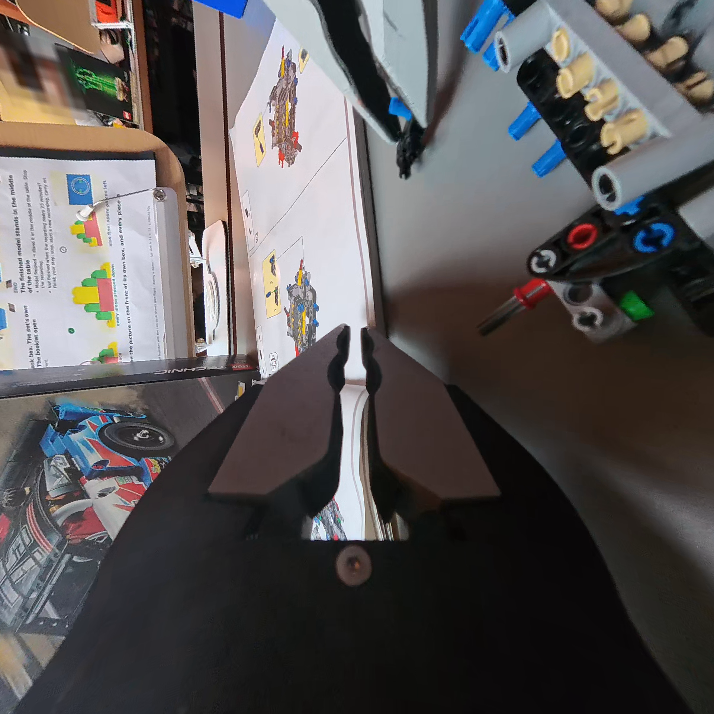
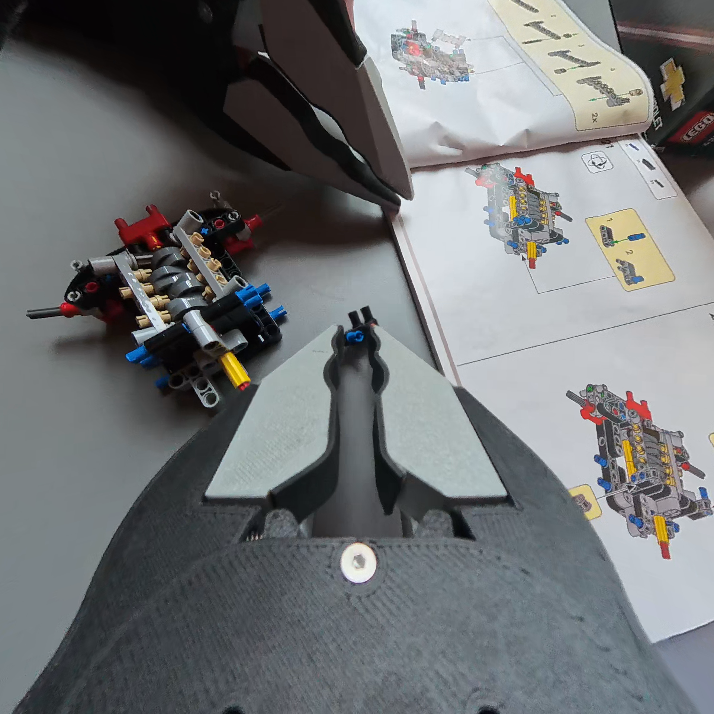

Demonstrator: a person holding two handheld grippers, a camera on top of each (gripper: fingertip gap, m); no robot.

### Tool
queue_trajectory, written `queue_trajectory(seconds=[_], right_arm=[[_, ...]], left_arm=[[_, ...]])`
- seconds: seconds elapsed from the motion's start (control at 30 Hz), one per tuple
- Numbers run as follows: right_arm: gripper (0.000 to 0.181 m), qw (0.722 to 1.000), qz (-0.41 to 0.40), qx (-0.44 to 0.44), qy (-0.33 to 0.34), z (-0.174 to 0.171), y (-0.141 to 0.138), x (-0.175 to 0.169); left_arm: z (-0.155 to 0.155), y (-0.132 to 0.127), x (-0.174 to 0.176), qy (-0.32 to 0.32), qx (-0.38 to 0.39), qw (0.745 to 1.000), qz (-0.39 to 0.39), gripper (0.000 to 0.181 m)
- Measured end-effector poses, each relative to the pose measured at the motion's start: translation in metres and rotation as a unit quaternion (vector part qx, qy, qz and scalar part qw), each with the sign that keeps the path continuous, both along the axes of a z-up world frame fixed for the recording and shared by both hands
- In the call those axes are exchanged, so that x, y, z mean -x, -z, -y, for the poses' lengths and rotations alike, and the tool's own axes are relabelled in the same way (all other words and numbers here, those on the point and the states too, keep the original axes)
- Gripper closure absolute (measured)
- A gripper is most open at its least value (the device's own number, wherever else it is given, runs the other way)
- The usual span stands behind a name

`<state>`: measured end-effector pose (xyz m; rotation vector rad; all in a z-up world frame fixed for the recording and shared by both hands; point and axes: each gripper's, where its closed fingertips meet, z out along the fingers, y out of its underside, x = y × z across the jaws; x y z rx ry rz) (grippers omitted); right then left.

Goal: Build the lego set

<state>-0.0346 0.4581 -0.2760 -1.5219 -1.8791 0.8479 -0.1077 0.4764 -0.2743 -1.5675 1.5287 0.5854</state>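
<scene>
**Right gripper held small connector, ready for chassis**

Right gripper (image 2: 357, 335) was pinched on a small black piece with a blue pin (image 2: 354, 337), probably for the engine assembly (image 2: 170, 297) sitting on the grey table (image 2: 58, 154) just left. Left gripper (image 1: 355, 336) was nearly closed and empty, its tip at the open instruction booklet (image 2: 579, 328). Box (image 1: 77, 483) carried printed branding.

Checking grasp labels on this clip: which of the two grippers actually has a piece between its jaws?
The right gripper: a small black piece with a blue pin is pinched at its tips. The left gripper has its jaws nearly together with nothing between them.
</scene>
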Motion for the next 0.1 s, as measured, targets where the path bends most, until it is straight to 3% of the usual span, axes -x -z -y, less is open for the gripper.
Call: queue_trajectory(seconds=[0.03,0.1], right_arm=[[0.175,1.0,0.003,-0.005,0.001,-0.0014,0.0012,-0.0013],[0.175,1.0,0.011,-0.009,0.005,-0.0037,0.004,-0.0025]], left_arm=[[0.0002,0.0003,-0.0001,0.0,0.0,1.0,-0.001,0.179],[0.0006,0.0005,-0.0004,0.001,0.0,1.0,-0.002,0.18]])
